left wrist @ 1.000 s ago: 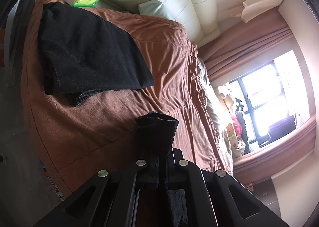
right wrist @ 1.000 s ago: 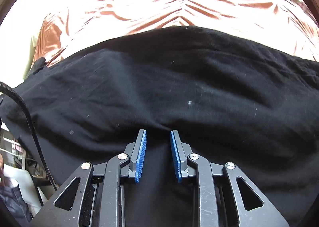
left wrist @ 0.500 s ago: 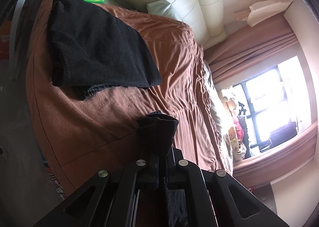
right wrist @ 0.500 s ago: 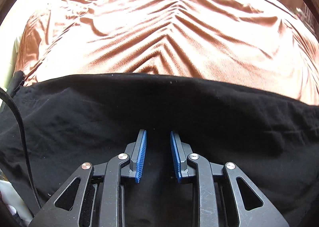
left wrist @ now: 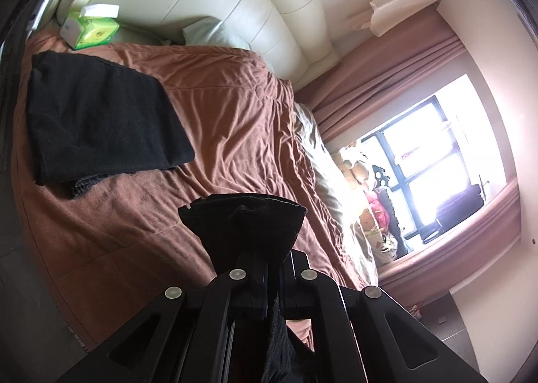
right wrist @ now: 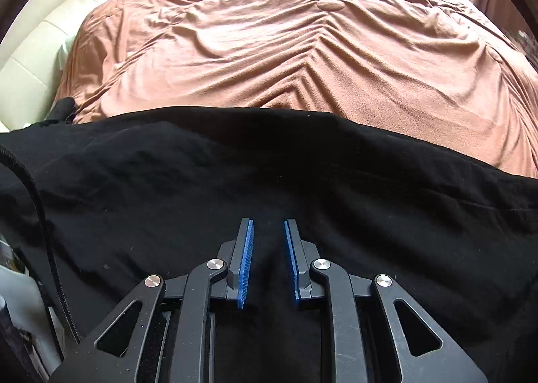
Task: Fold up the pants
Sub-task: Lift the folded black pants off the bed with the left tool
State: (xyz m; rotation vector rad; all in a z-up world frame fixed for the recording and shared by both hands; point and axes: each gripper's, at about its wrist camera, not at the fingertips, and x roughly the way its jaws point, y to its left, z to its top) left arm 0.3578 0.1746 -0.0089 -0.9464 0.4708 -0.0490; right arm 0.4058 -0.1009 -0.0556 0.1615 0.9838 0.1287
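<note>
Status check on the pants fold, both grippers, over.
Left gripper shut on a bunch of the black pants. Right gripper just closing, pads apart over the pants, not pinching. Folded dark clothes stacked farther along the bed, not in the way.

Bed with rumpled brown cover [left wrist: 232, 134], filling most of the room. Cream padded headboard [left wrist: 215, 3] against pale wall. White pillow [left wrist: 212, 35] at its foot; green tissue box [left wrist: 92, 30] beside it. Dusty-pink curtains [left wrist: 386, 77] bunched by a dark-framed window [left wrist: 433, 161], daylight glaring through. Soft toys [left wrist: 370, 191] crowd the sill.
</note>
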